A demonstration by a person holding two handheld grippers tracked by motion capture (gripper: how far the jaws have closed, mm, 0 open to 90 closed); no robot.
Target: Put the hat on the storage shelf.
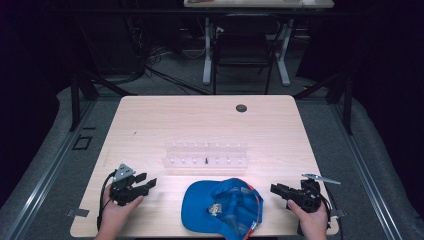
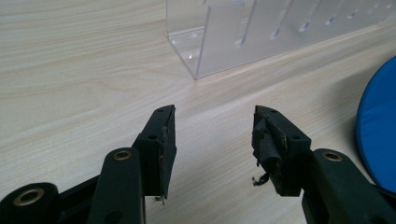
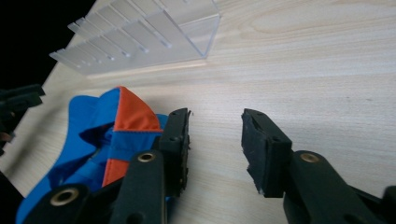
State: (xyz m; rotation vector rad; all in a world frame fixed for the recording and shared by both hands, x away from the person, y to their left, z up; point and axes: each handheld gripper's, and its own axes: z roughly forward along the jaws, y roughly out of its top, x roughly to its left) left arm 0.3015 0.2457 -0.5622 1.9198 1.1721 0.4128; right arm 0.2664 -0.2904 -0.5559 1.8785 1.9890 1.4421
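At the near edge of the table (image 1: 150,120) the blue cap (image 1: 222,207) lies upside down between my two tools, its brim towards the left and its orange panels towards the right. My left hand-held gripper (image 1: 150,183) rests on the wood left of it, jaws wide and bare; my right hand-held gripper (image 1: 274,189) sits just right of the crown, jaws apart with nothing between them. I judge the step in hand to be taking hold of the cap: I should bring each tool in low, catch the fabric edge rather than the stiff brim, and close gently. Beyond the cap stands a clear acrylic rack (image 1: 206,155). The pale wooden top has a cable hole (image 1: 241,108) far off; behind it, a dark room with another desk (image 1: 257,4).
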